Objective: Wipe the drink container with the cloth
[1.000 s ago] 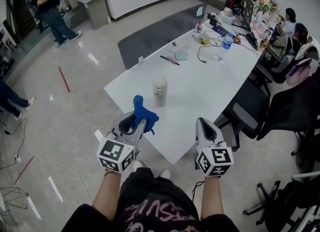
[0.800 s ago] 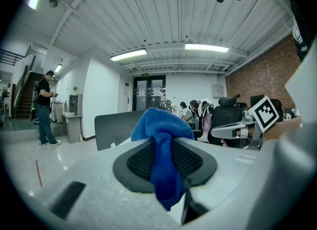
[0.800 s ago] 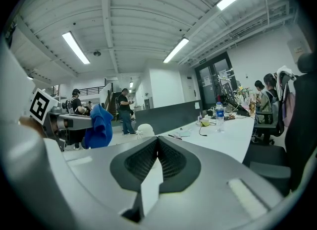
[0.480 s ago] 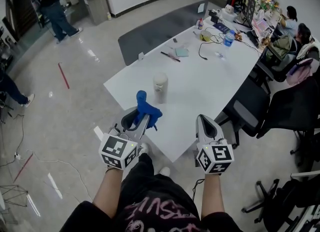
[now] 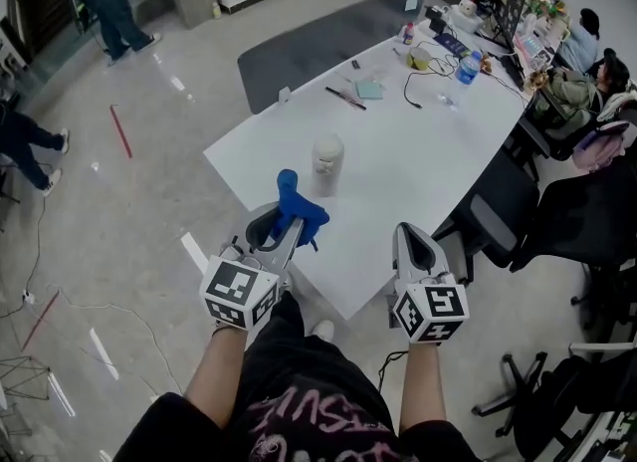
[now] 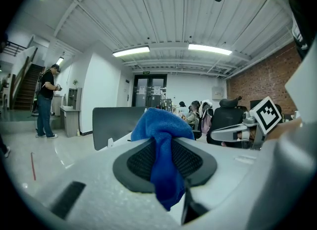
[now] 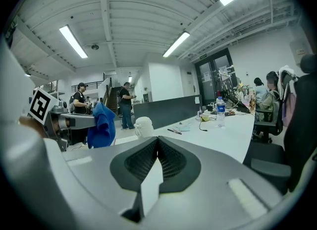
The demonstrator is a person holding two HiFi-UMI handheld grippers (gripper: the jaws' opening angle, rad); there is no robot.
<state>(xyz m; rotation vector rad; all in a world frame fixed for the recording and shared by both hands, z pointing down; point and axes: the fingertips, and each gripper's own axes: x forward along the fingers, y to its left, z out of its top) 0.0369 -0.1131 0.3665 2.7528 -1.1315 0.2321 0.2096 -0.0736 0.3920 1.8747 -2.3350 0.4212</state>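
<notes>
A white drink container (image 5: 326, 163) stands upright near the close corner of the white table (image 5: 418, 161); it also shows in the right gripper view (image 7: 143, 127). My left gripper (image 5: 282, 234) is shut on a blue cloth (image 5: 298, 211), held just short of the table's near edge and in front of the container. The cloth (image 6: 163, 154) bunches out from between the jaws and hangs down over them. My right gripper (image 5: 410, 248) hovers over the table's near edge to the right, shut with nothing in it. The cloth (image 7: 102, 124) appears at its left.
Pens, a notepad, cables and a water bottle (image 5: 466, 67) lie at the table's far end. Black office chairs (image 5: 498, 213) line its right side, where people sit. A dark divider panel (image 5: 309, 62) stands behind the table. People stand at the far left on the glossy floor.
Both grippers have come closer to the table's near corner. The left one with the cloth now sits nearer the container. Neither grip changed.
</notes>
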